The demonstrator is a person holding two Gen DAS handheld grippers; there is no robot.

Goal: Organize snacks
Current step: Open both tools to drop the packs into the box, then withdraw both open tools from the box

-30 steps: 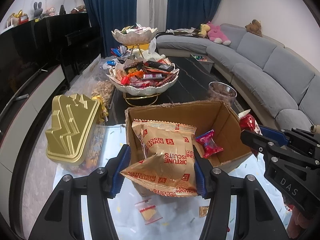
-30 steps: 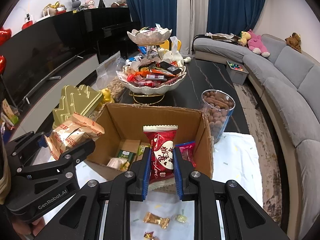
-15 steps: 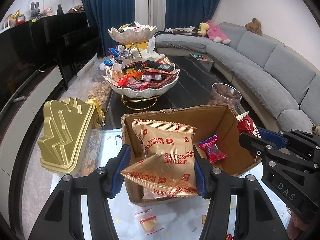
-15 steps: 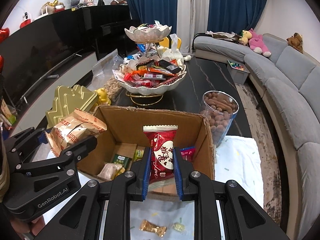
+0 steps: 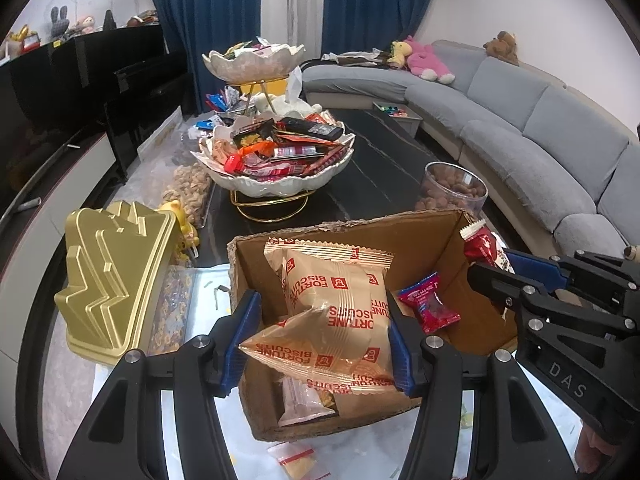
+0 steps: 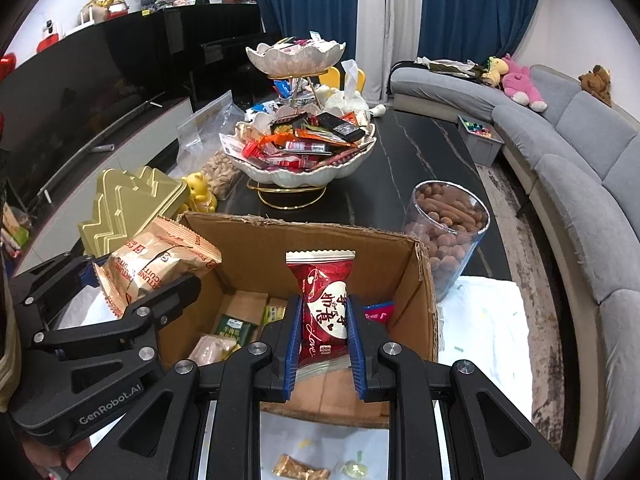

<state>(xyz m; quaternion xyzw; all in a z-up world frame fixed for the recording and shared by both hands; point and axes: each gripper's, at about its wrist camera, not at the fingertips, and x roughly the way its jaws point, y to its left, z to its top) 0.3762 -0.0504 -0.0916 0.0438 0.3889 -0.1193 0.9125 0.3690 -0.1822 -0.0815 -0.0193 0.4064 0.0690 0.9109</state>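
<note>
Candies [image 6: 302, 468] in wrappers lie on the white cloth [image 6: 480, 332] at 6 o'clock in the right wrist view, nearest the camera. Left gripper [image 5: 322, 334] pinches a tan biscuit bag [image 5: 336, 312] between its blue pads, holding it over the open box [image 5: 344, 232]. Right gripper [image 6: 322, 340] has its jaws pressed tight on a red snack packet [image 6: 322, 300], upright, above the box's near wall. Inside the box lie a pink packet [image 5: 428, 304] at 3 o'clock in the left view, and green packets [image 6: 234, 326] on the floor of the box at 9 o'clock in the right view. At 9 o'clock beside the box stands a gold tin [image 5: 112, 280]. At 2 o'clock stands a clear jar [image 6: 448, 236] of brown snacks. Farther, at 12 o'clock, a tiered bowl [image 5: 276, 184] heaped with wrapped snacks sits on the dark table [image 5: 380, 176]. Beyond, at 2 o'clock, curves a grey sofa [image 5: 540, 132].
</note>
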